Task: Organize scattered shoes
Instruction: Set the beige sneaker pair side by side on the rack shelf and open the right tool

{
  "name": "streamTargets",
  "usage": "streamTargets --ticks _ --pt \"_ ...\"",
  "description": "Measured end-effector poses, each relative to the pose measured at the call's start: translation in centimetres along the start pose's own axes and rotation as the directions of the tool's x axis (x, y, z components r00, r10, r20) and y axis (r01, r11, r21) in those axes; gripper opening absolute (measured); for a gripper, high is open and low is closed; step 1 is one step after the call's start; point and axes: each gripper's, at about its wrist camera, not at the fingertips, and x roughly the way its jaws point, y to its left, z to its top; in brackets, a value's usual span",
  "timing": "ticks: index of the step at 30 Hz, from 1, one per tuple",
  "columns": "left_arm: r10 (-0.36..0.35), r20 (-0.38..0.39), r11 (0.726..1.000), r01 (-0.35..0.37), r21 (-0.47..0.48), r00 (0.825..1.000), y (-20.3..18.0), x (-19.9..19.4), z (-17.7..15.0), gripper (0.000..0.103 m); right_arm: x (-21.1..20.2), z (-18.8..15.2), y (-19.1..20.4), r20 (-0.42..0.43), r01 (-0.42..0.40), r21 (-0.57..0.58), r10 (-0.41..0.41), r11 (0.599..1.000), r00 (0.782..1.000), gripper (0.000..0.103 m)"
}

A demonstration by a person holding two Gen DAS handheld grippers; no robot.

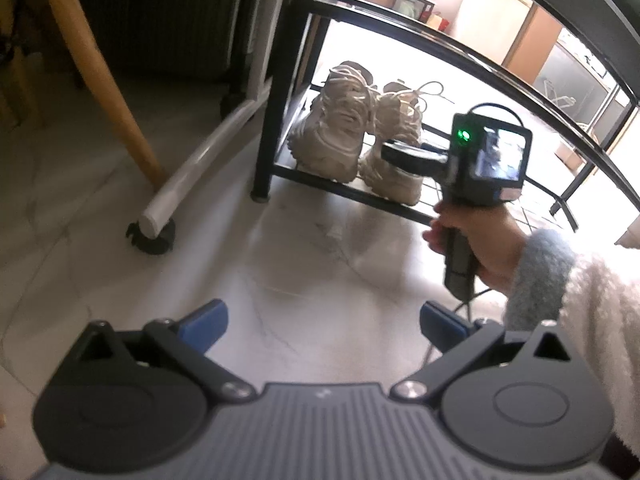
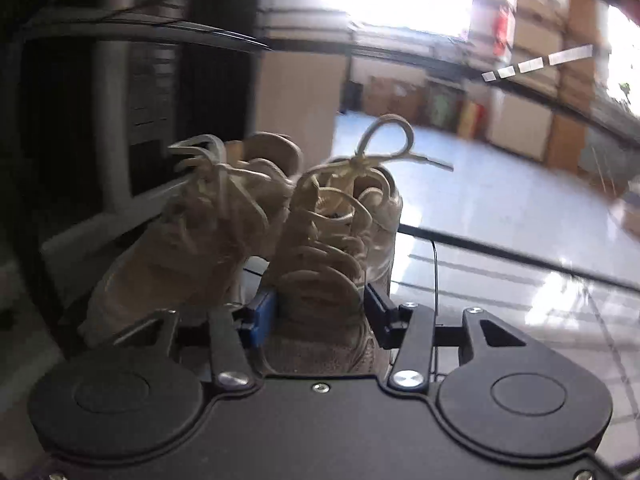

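Where the black metal shoe rack (image 1: 276, 92) stands on pale marble-patterned floor tiles (image 1: 304, 264), lowest shelf stocked with one pair of beige lace-up sneakers, side by side, toes toward the cameras. Left sneaker (image 1: 332, 128) — chunky sole, loose pale laces, set near the rack's front corner post. Right sneaker (image 1: 394, 152) — just beside the first, bow of its laces standing up; toe gripped by the right gripper (image 2: 318, 312), blue-padded finger (image 2: 262, 312) against one side, the opposite finger against the other, jaws drawn in on the shoe. In the left wrist view, same gripper seen from behind: dark body with green light and small lit screen, handle in a person's hand (image 1: 476, 244), grey cuff and fluffy cream sleeve (image 1: 592, 312) behind it. Left gripper (image 1: 322, 320) — held above bare floor well short of the rack, blue pads spread wide apart, nothing between them. Also noted: curved light-wood leg (image 1: 108, 76) at left, white tube (image 1: 200, 156) lying along the floor with a black foot at its end, upper rack shelves, bright blurred room with boxes beyond.
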Motion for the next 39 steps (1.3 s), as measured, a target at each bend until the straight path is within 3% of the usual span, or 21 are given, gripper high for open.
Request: streamTargets --ticks 4,7,10,13,14,15,21,25,28,30,31,32,33,35,39 --pt "-0.003 0.001 1.000 0.003 -0.016 1.000 0.2 -0.1 0.1 0.102 -0.1 0.6 -0.3 -0.026 -0.022 0.084 0.024 0.996 0.999 0.059" --pt "-0.009 0.009 1.000 0.009 -0.009 1.000 0.0 -0.3 0.0 0.102 -2.1 0.7 -1.1 0.035 0.009 0.138 -0.014 0.990 0.999 0.101" --pt "-0.008 0.009 1.000 0.008 0.000 1.000 -0.2 -0.3 0.0 0.102 -1.8 0.5 -1.6 0.048 0.049 0.139 -0.056 0.989 0.997 0.102" --pt "-0.005 0.004 1.000 0.005 -0.004 1.000 -0.2 -0.2 0.1 0.102 0.2 -0.1 -2.0 -0.065 0.050 0.135 -0.042 0.990 0.997 0.100" --pt "-0.003 0.004 1.000 0.003 -0.007 1.000 -0.1 -0.2 0.2 0.102 0.5 -0.4 -2.2 -0.076 0.001 0.175 0.013 0.985 0.997 0.081" --pt "-0.002 0.005 1.000 0.002 -0.010 1.000 0.0 -0.2 0.3 0.102 0.8 -0.5 -2.1 -0.082 -0.047 0.193 0.064 0.980 0.995 0.073" --pt "-0.009 0.003 1.000 0.009 -0.010 1.000 -0.1 -0.3 0.3 0.102 0.1 -0.7 -1.1 -0.102 -0.061 0.147 0.077 0.987 0.992 0.068" --pt "-0.013 0.004 1.000 0.013 -0.015 1.000 -0.1 -0.3 0.4 0.102 -0.6 -0.4 -1.0 -0.110 -0.095 0.098 0.105 0.991 0.988 0.054" --pt "-0.011 0.006 1.000 0.011 -0.012 1.000 -0.1 -0.4 0.4 0.102 -1.0 -0.2 -0.9 -0.118 -0.113 0.056 0.119 0.992 0.986 0.052" --pt "-0.010 0.006 1.000 0.010 -0.009 1.000 -0.2 -0.3 0.5 0.102 -1.1 0.1 -1.0 -0.116 -0.093 0.074 0.101 0.993 0.988 0.055" --pt "-0.010 0.006 1.000 0.010 -0.008 1.000 -0.2 -0.3 0.5 0.102 -1.2 0.4 -0.9 -0.086 -0.068 0.087 0.075 0.994 0.993 0.063" --pt "-0.009 0.008 1.000 0.009 -0.009 1.000 -0.1 -0.4 0.5 0.102 -1.4 0.7 -0.9 -0.057 -0.043 0.101 0.049 0.994 0.997 0.089" --pt "-0.009 0.009 1.000 0.009 -0.011 1.000 -0.1 -0.4 0.5 0.102 -1.5 0.9 -0.8 -0.030 -0.022 0.112 0.026 0.993 0.999 0.103" --pt "-0.011 0.008 1.000 0.011 -0.012 1.000 -0.1 -0.4 0.5 0.102 -1.0 1.2 -0.5 0.039 0.003 0.100 -0.007 0.995 0.999 0.103" --pt "-0.009 0.004 1.000 0.009 -0.014 1.000 0.0 -0.3 0.5 0.102 2.2 0.9 0.4 -0.049 0.068 0.052 -0.066 0.996 0.997 0.103"
